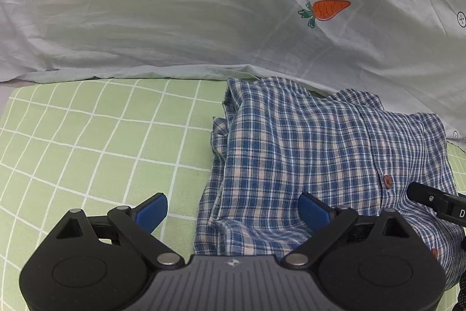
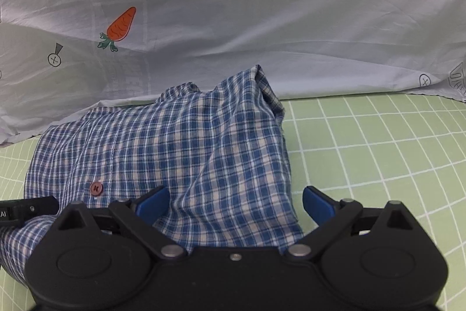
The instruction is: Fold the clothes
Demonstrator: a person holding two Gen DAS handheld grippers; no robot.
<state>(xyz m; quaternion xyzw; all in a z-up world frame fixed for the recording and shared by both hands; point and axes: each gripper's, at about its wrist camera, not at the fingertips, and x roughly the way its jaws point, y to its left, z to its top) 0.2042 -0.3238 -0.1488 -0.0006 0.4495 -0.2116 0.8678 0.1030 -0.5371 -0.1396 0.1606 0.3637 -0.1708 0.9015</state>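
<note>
The plaid shirt lay on the green checked sheet, gathered into a compact block with its sides turned under and its buttoned front facing up. That shape fits either a shirt already folded narrow or one bunched and awaiting another fold; the pictures did not settle which. Its far end reached the pale quilt with the carrot print, at twelve o'clock from both cameras.

The left gripper was spread wide and held nothing. The shirt's left edge ran between its blue pads, the right pad over cloth, the left over bare sheet at nine o'clock. The right gripper was likewise spread and empty, straddling the shirt's right edge, with its left pad over plaid and its right pad over sheet at three o'clock.

Each gripper probably sat at a side so that it could pinch an edge or had just let one go.
</note>
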